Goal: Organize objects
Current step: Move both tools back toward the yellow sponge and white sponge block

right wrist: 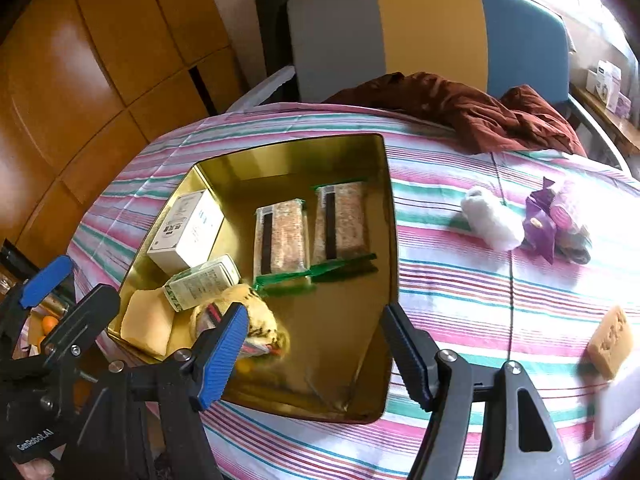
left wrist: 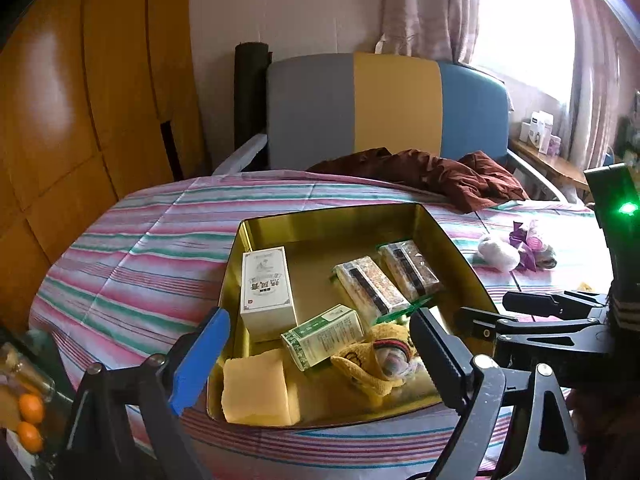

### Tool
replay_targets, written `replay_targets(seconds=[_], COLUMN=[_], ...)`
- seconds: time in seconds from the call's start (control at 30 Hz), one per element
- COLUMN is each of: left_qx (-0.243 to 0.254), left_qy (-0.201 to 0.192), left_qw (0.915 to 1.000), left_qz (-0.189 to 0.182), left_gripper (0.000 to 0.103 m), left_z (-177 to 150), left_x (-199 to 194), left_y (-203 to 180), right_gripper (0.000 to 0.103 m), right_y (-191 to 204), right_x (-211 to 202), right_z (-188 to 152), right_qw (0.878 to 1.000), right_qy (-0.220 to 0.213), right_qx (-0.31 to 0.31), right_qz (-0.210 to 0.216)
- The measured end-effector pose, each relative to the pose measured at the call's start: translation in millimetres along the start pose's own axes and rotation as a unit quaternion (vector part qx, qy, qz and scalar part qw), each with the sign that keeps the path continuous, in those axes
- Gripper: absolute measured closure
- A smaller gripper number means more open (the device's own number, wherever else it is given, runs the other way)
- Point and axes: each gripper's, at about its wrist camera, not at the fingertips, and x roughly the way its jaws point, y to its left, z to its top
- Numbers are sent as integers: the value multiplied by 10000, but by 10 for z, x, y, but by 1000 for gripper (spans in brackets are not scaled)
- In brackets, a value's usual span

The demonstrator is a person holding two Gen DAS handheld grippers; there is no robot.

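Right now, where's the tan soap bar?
In the right wrist view, the tan soap bar lies on the striped bedsheet, outside the gold tin, far right, below the purple-ribboned toy.

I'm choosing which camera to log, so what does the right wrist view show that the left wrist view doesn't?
Only the right wrist view shows the tan soap bar on the striped sheet, and the gold tin's bare right part. Only the left wrist view shows more of the window and curtain. Both show the tin with two snack packs, white box, green box, yellow sponge and yellow toy, plus the white plush and brown cloth. The left gripper and right gripper are open.
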Motion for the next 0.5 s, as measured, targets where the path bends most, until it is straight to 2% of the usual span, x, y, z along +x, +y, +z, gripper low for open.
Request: replay_targets(seconds=[0.5], left_qx=[416], left_qy=[-10], left_qw=[9991], left_qz=[-125], left_gripper=[11], left_z=[-12], left_x=[-45], left_y=[-250], right_gripper=[32], right_y=[-407], right_x=[-182], right_z=[-152], right_qw=[9989], right_qy=[-50], right_qx=[364], right_qz=[-277])
